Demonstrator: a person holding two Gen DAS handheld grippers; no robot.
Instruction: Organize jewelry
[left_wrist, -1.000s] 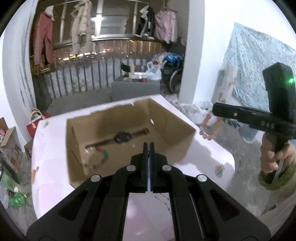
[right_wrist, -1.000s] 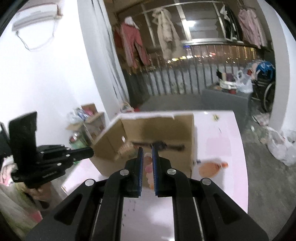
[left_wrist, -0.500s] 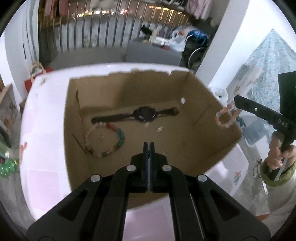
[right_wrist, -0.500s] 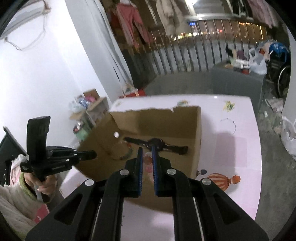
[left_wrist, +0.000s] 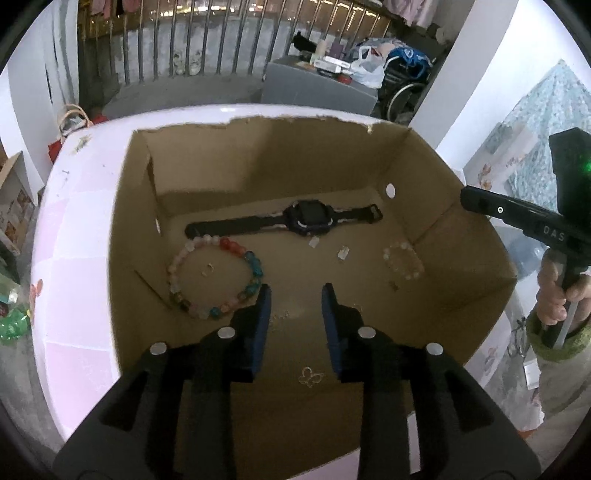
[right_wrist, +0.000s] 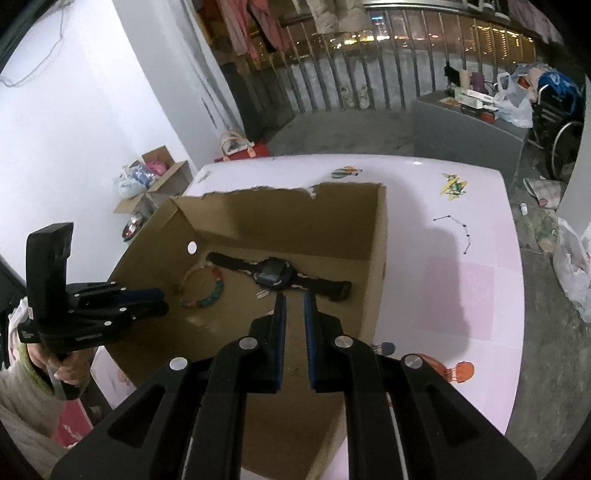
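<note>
An open cardboard box (left_wrist: 258, 155) (right_wrist: 288, 225) stands on a pink-white table (left_wrist: 74, 258). On its floor lie a black watch (left_wrist: 310, 221) (right_wrist: 273, 275) and a multicolour bead bracelet (left_wrist: 255, 267) (right_wrist: 218, 288). A pale pink bead bracelet (left_wrist: 415, 272), blurred, is by the right wall, apart from both grippers. My left gripper (left_wrist: 295, 290) (right_wrist: 164, 301) hangs over the box's near part, its jaws opening with nothing between them. My right gripper (right_wrist: 294, 295) (left_wrist: 466, 201) reaches over the right wall, almost shut, its narrow slit empty.
Small clear bits (left_wrist: 343, 253), a tiny ring (left_wrist: 208, 269) and a butterfly charm (left_wrist: 310, 376) lie loose in the box. A hand (left_wrist: 554, 291) grips the right tool. A grey cabinet (right_wrist: 465, 125), railing and floor clutter lie beyond the table's edge.
Both grippers came down over the box and tipped lower. The left jaws went from shut to open. The pink bracelet left the right gripper's fingers and is now inside the box.
</note>
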